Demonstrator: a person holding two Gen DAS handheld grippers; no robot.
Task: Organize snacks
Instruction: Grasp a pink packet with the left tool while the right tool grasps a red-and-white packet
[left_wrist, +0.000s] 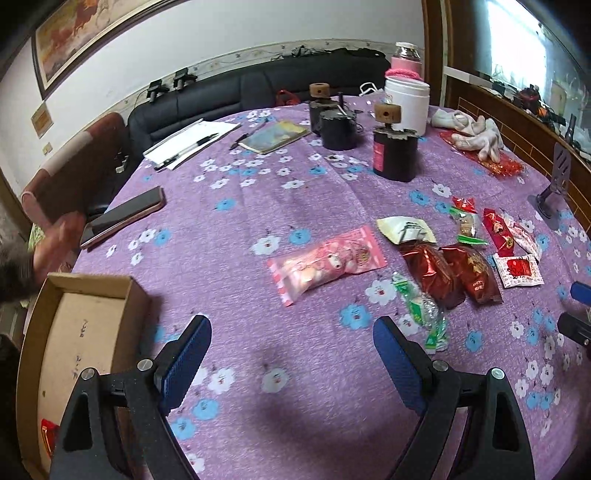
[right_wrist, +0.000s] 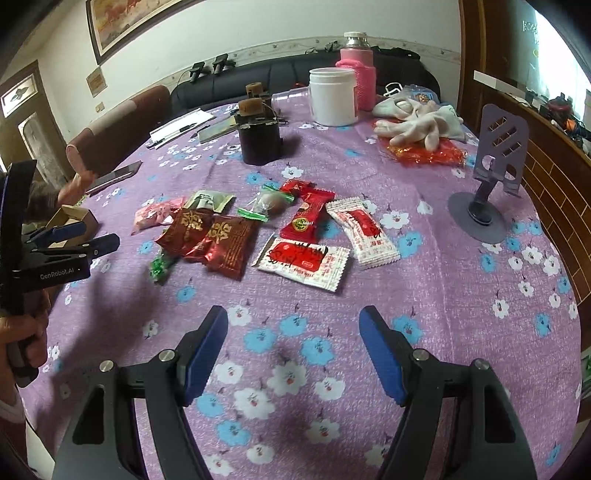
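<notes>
Two black grippers with blue pads hanging over the round table in its purple flowered cloth (left_wrist: 295, 206), both released and grasping nothing: left gripper (left_wrist: 291, 354) over bare cloth near the table's near edge, right gripper (right_wrist: 293, 350) likewise, jaws standing apart.

Lying loose toward the table's right side: pink clear-windowed snack bag (left_wrist: 325, 264), two dark red foil packets with gold print (right_wrist: 210, 238) touching each other, green-and-clear twisted candy wrapper (left_wrist: 421, 310), pale green pouch (left_wrist: 404, 229), long red packet (right_wrist: 308, 218), two white-and-red sachets (right_wrist: 306, 264) just beside it.

Sitting at the table's near left edge: open brown cardboard box (left_wrist: 86, 295), a red item (left_wrist: 48, 432) showing in its near corner.

Standing near the far edge: white plastic jar (right_wrist: 332, 96).
</notes>
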